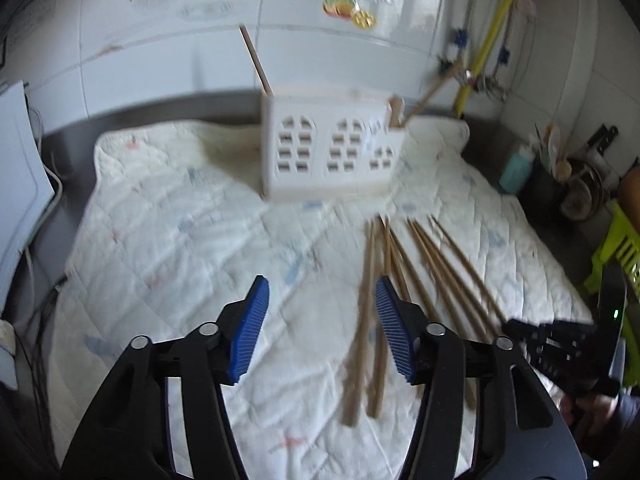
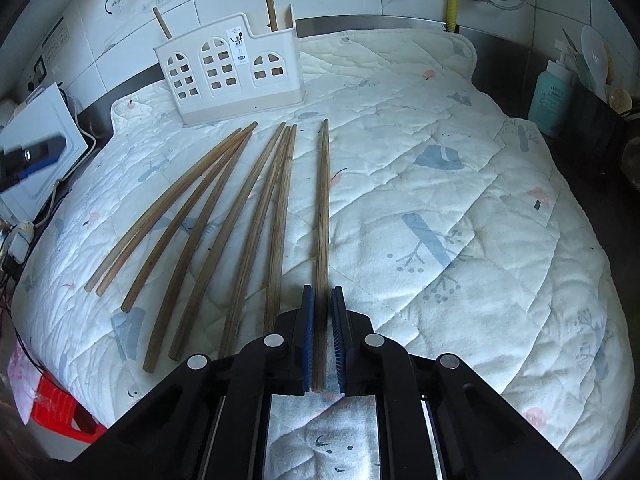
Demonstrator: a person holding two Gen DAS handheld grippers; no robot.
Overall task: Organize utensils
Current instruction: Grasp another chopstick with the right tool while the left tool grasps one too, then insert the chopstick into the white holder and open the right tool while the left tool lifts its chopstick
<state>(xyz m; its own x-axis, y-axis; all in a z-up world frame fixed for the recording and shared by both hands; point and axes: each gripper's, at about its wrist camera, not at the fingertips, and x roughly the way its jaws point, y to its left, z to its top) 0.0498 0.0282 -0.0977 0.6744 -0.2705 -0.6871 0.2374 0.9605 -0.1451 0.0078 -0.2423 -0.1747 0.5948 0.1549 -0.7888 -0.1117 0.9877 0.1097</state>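
Inspecting the left wrist view first: my left tool (image 1: 322, 328) hangs released over the quilted cloth (image 1: 168, 240) on the table, blue pads apart with nothing between them; the loose chopsticks (image 1: 424, 272) lie just beside its right pad. The picture is blurred, so I decline to count them here. The white utensil holder (image 1: 328, 152) stands upright at the far end of the cloth, sticks leaning out of it at either end. I judge the left tool is placed to take the next stick.

Right wrist view: my right tool (image 2: 323, 336) is clenched on a single chopstick (image 2: 323, 216), gripped near its thick end, its tip pointing toward the utensil holder (image 2: 236, 72); I judge that suits lifting it end-first into a compartment. Count: seven loose chopsticks (image 2: 224, 216) fanned on the quilted cloth (image 2: 460, 200) to the left, one gripped, two standing in the holder; one holder, three windowed sections across its front
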